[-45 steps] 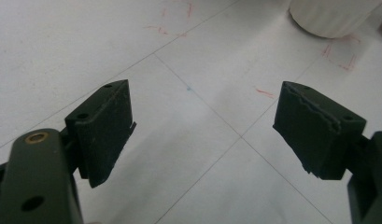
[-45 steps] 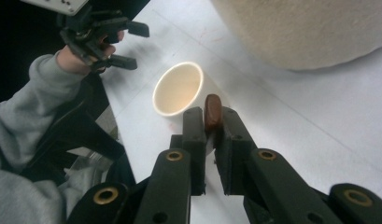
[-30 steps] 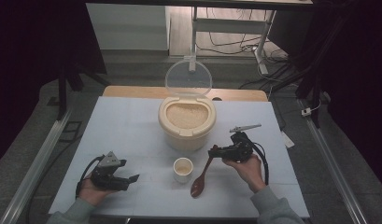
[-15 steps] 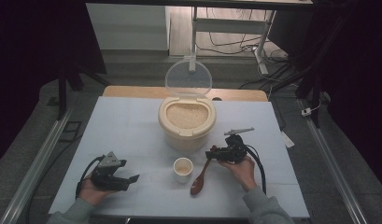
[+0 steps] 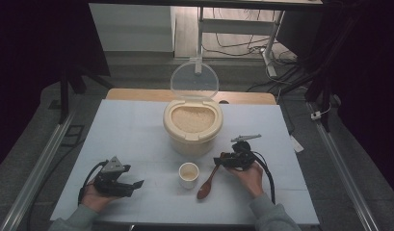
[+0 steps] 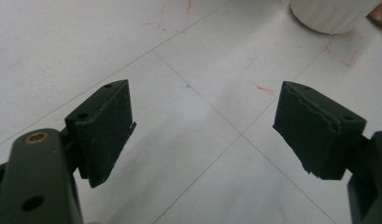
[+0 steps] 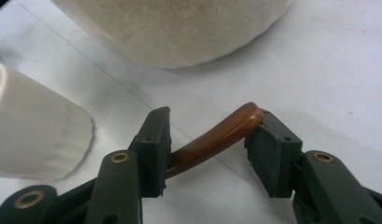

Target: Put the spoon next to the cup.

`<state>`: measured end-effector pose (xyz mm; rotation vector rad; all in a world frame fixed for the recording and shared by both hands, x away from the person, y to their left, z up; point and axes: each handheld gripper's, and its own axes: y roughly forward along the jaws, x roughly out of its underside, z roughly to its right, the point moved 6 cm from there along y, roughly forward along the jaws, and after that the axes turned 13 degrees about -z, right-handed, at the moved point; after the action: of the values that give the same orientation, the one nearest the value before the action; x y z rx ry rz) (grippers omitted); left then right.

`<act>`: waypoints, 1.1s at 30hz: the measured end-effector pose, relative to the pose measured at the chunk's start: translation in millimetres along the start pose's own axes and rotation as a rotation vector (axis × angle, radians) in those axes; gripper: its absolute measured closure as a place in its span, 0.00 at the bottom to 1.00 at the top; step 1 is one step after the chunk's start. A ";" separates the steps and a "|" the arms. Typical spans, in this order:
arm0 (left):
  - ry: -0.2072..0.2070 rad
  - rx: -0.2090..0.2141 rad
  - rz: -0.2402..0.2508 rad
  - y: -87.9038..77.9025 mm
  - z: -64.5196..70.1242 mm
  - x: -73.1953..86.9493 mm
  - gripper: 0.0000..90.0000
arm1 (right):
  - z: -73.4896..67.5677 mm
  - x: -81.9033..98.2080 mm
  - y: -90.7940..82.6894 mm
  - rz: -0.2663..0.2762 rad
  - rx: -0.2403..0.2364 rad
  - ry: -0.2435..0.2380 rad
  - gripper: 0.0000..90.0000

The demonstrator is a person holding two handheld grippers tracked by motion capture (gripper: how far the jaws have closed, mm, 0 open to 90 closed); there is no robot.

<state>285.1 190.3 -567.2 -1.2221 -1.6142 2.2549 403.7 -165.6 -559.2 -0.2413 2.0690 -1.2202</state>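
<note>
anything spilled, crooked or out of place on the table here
Nothing spilled or damaged. The rice container stands upright with its lid open, the cup upright beside the spoon. The right claw straddles the spoon's handle; the left claw is open.

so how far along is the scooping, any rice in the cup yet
Done: the rice container has its lid up, and the cup stands in front of it. Whether the cup holds rice cannot be told. In hand: the right hand-held gripper has the brown spoon handle between its jaws, which look not fully closed, bowl on the table. The left hand-held gripper is open. Left: lifting, scooping, filling.
</note>
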 end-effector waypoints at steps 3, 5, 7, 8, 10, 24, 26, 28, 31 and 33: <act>0.000 -0.001 0.000 -0.2 -0.1 0.1 0.21 | 0.8 0.8 1.6 -0.013 0.038 -0.015 0.52; 0.000 -0.001 0.001 -0.3 -0.1 0.2 0.21 | 1.1 0.8 2.5 -0.015 0.057 -0.022 0.51; 0.001 -0.002 0.000 -0.3 0.0 0.3 0.21 | 1.3 0.5 2.6 -0.014 0.071 -0.027 0.50; 0.001 -0.002 0.001 -0.3 0.1 0.3 0.21 | 1.9 0.3 2.5 -0.012 0.084 -0.031 0.49; 0.001 -0.002 0.001 -0.4 0.1 0.2 0.21 | 3.0 0.3 2.1 -0.010 0.103 -0.036 0.48; -0.003 -0.003 0.004 -1.4 -1.0 0.7 0.21 | 12.1 4.1 -25.7 0.094 0.100 -0.027 0.47; -0.003 -0.003 0.006 -1.6 -0.8 0.7 0.21 | 11.0 7.8 -32.8 0.109 0.096 -0.044 0.48; -0.004 -0.003 0.007 -2.0 -0.6 0.7 0.21 | 9.1 12.7 -40.8 0.127 0.093 -0.070 0.48; -0.004 -0.004 0.008 -2.2 -0.4 0.7 0.21 | 5.0 20.9 -51.6 0.149 0.090 -0.110 0.49; -0.003 -0.004 0.008 -2.4 -0.1 0.7 0.21 | 2.2 27.0 -59.1 0.164 0.086 -0.140 0.48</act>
<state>283.9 191.7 -565.6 -1.2284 -1.6186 2.2602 374.4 -212.0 -524.2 -0.1108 1.8734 -1.1555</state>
